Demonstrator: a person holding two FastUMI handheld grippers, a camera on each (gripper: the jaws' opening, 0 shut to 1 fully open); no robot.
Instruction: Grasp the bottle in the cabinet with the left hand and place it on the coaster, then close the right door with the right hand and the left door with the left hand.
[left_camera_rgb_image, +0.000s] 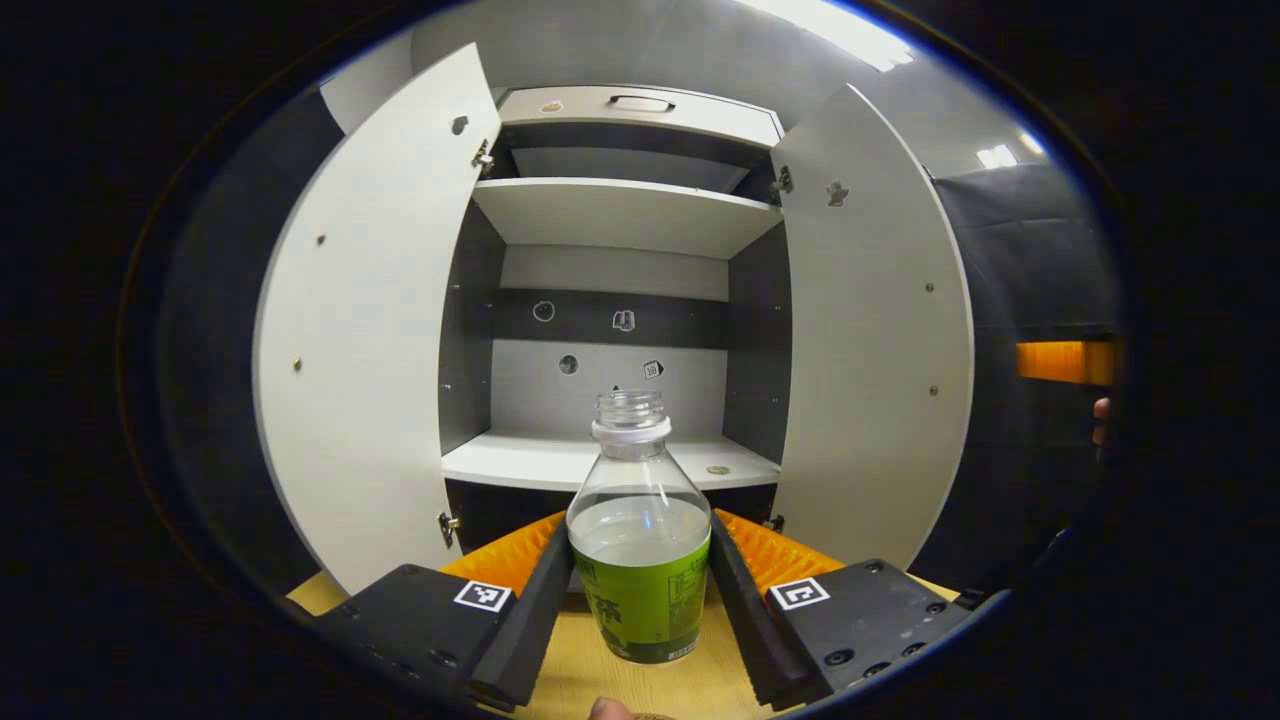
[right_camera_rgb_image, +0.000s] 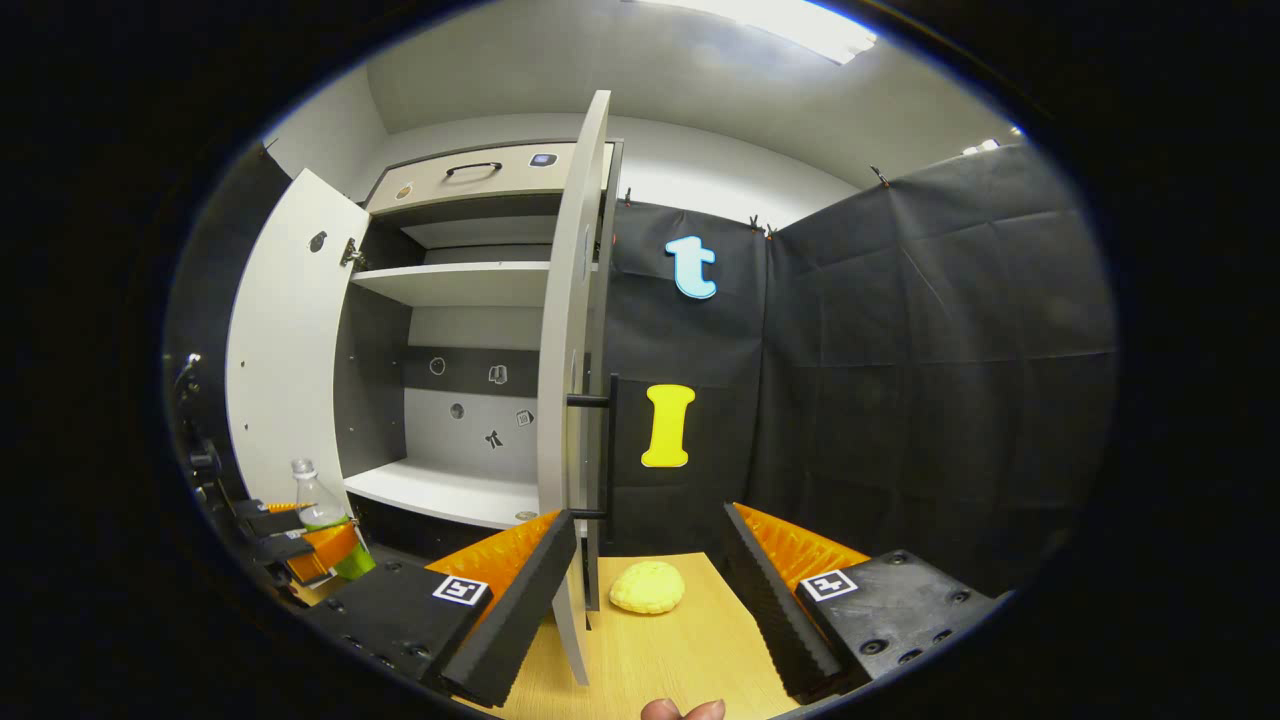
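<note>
both cabinet doors open; left claw grips bottle.

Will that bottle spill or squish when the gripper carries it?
The bottle has no cap and looks about half full, so tilting it would probably spill. Its clear thin plastic likely dents if the left gripper squeezes hard. It is tall and narrow, so it may tip when set down.

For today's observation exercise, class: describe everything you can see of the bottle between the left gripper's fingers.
The bottle is clear plastic, uncapped, with a threaded neck and a white ring. A green printed label wraps its lower half, and clear liquid fills it to about the shoulder. It stands upright, out of the cabinet, over the wooden table, held between the left gripper fingers' black pads.
</note>
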